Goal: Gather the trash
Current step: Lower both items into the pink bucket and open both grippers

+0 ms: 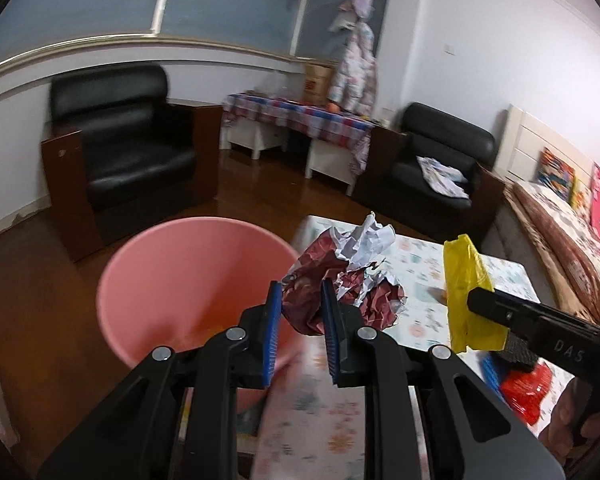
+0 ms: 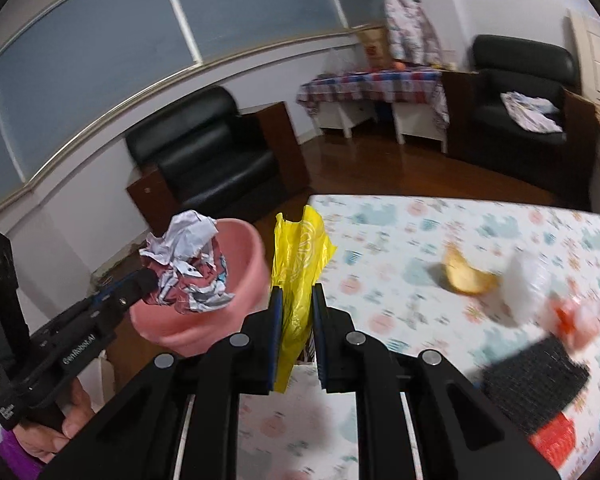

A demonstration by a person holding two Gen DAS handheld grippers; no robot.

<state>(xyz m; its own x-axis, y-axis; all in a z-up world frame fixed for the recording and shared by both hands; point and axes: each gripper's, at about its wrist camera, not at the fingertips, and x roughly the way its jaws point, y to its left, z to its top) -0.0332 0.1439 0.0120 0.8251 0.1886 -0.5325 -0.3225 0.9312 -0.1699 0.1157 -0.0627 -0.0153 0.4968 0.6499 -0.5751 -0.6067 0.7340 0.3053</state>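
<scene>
We are carrying two pieces of trash at once. Our left gripper [image 1: 300, 308] is clenched on a crumpled paper ball [image 1: 346, 280], dark red and white, and it is hanging right at the near-right rim of the pink bin [image 1: 188, 280], not yet over the opening. Our right gripper [image 2: 296, 320] is pinching a yellow plastic bag [image 2: 298, 276], its blue pads pressing the film flat, and it is riding just right of the bin, above the near-left corner of the patterned table [image 2: 460, 232].

For a clean drop, we are wanting the paper ball well over the middle of the bin before the jaws let go; released at the rim, it could bounce off and roll onto the wooden floor [image 1: 40, 300]. The bag is light and limp, so it probably clings to the pads: we are judging that a low release inside the rim, with a small shake, works best. The two grippers are close together here, so we are better off dropping one after the other.

Further right on the table, a piece of peel [image 2: 468, 276], a white wad [image 2: 524, 288] and red wrappers [image 2: 556, 440] are waiting for us.
</scene>
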